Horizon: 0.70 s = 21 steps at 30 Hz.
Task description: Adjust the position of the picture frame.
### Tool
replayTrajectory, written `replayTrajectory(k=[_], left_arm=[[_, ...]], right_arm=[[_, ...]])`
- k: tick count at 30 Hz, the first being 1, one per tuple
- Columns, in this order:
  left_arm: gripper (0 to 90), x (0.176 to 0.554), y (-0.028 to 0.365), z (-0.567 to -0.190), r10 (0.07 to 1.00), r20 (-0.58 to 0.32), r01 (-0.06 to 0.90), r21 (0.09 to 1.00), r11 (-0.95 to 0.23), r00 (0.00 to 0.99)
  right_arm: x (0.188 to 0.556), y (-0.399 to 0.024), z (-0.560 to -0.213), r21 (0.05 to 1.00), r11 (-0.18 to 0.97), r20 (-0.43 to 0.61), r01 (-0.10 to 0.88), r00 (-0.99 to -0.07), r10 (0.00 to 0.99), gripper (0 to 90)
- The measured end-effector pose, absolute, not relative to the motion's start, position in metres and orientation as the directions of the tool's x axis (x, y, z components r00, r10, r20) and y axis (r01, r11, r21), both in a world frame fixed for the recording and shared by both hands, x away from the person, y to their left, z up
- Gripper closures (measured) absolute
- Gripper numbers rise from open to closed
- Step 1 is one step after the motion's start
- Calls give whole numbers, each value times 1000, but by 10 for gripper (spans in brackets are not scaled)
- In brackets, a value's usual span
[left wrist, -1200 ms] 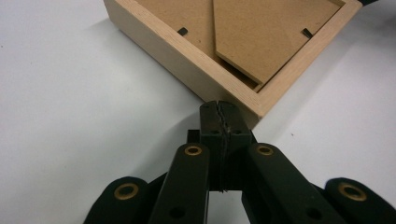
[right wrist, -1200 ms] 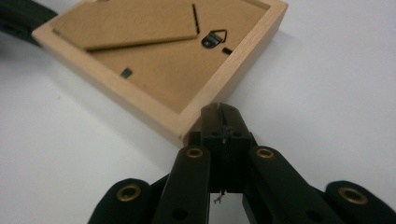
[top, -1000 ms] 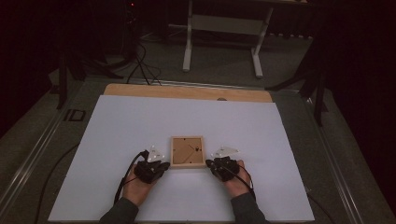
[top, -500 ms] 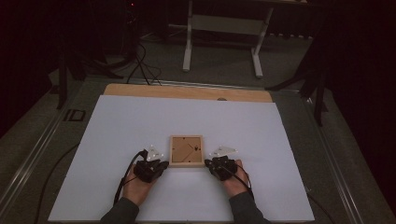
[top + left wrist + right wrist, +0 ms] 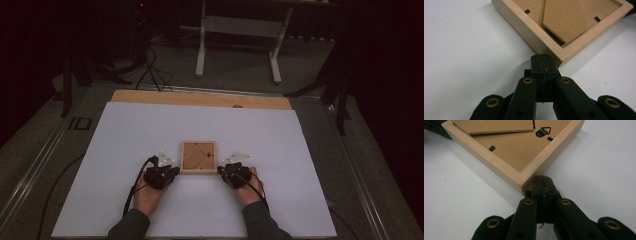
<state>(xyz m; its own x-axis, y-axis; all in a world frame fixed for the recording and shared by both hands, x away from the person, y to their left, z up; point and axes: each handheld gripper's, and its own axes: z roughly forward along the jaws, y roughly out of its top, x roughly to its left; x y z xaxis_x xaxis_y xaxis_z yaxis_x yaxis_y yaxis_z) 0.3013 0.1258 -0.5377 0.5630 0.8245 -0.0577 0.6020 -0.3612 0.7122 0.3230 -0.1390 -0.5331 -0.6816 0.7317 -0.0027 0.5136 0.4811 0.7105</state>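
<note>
Wooden frame (image 5: 198, 157), face-down, edges square to table (image 5: 125, 130)

Between the earlier frames and the present one, only slight shifts appear. The left tool (image 5: 167, 172) edges marginally closer to the near left corner of the frame (image 5: 198, 157), where its closed tips now sit just at the wood. The right tool (image 5: 226, 171) likewise settles a trace nearer the near right corner, its tips closed against that corner.
</note>
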Motion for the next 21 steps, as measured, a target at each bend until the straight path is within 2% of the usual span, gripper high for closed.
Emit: replayTrajectory(k=[13, 21], left_arm=[[898, 306, 126, -539, 837, -61, 603, 722, -339, 544], [864, 304, 131, -535, 840, -58, 590, 738, -328, 539]], right_arm=[[328, -140, -535, 722, 463, 12, 513, -679, 734, 898], [326, -142, -530, 739, 478, -36, 475, -681, 731, 865]])
